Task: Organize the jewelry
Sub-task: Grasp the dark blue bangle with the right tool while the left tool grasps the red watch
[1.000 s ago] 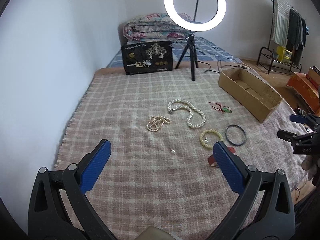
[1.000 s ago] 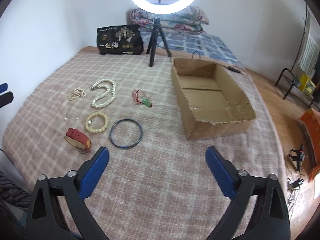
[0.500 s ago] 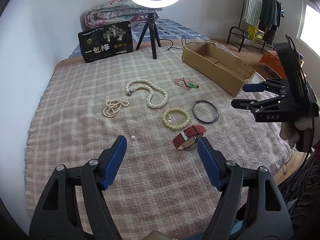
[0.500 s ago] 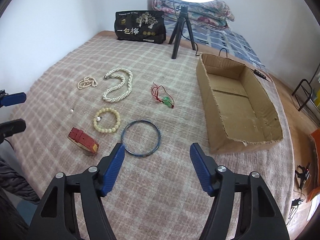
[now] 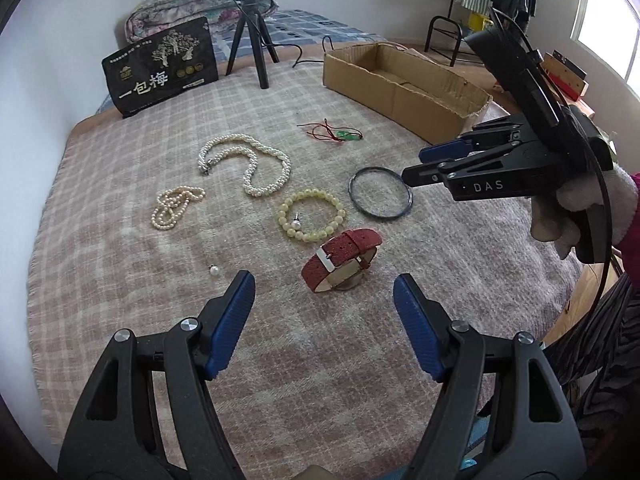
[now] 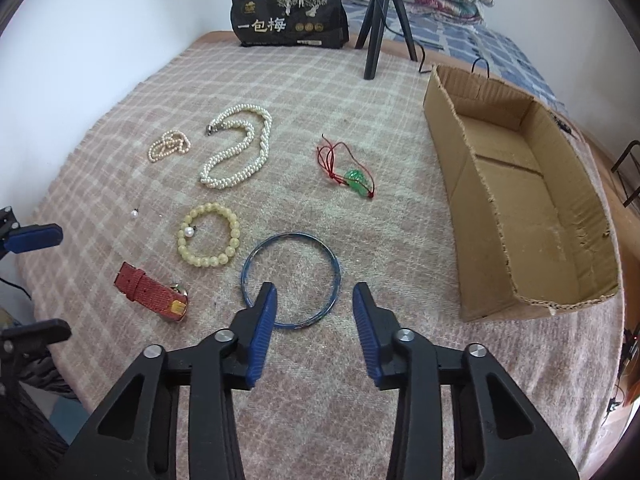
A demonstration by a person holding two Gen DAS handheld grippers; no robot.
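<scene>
I've got my right gripper (image 6: 314, 306) tipped down over the thin blue bangle (image 6: 291, 280) lying flat on the checked blanket (image 6: 360, 128), and its jaws are closing, maybe a third open, with nothing pinched yet: the near arc of the ring sits just ahead of the fingertips, untouched. That bangle looks rigid, light and slick, so I'd say a flat pinch from above will skate off; better to straddle one side of the rim, one pad inside and one outside, pressing a little into the soft blanket to get under it. My left gripper (image 5: 324, 286) is narrowing too, roughly two-thirds open and empty, hovering short of the red watch strap (image 5: 340, 258), which stands curled on its edge near the yellow bead bracelet (image 5: 312, 216). The strap should be pliable and grippy fabric, easy to squeeze across the band away from the metal buckle. Further out lie the twisted pearl necklace (image 6: 238, 146), a small pearl strand (image 6: 169, 145), a loose pearl (image 6: 135, 213) and a green pendant on red cord (image 6: 347, 172); all limp, so they'll dangle and may slip. The cardboard box (image 6: 452, 136) on the right, open and bare inside, is my likely drop spot.
</scene>
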